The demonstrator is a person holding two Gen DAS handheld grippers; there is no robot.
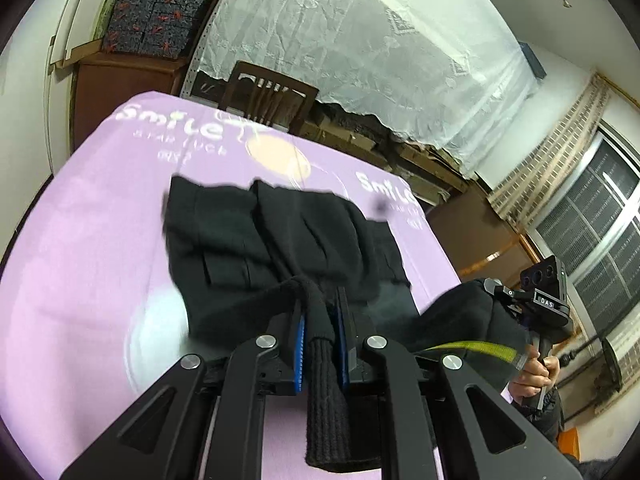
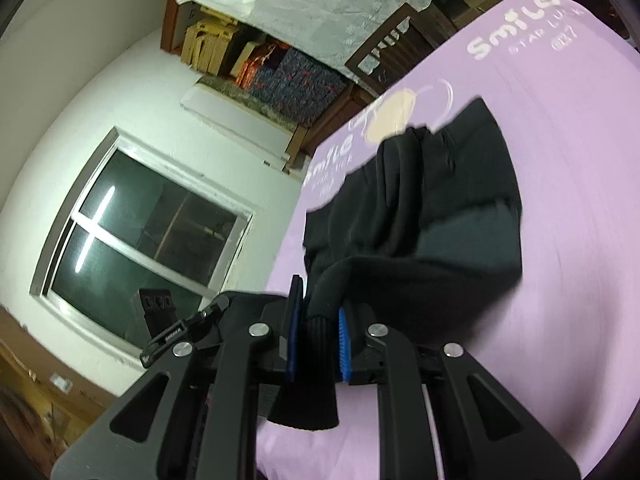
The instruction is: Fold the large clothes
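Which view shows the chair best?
Left wrist: the chair stands near centre beyond the purple table, with its slatted back fully visible. Right wrist shows the chair tilted near the top, its lower part hidden by the table edge.

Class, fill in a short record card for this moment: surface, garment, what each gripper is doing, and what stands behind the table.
surface: purple cloth printed "Smile"
garment: black garment, far part lying on the cloth, near ribbed ends lifted
left gripper: shut on a ribbed end
right gripper: shut on another ribbed end
hand: holds the right gripper's handle
behind: wooden chair, white lace curtain
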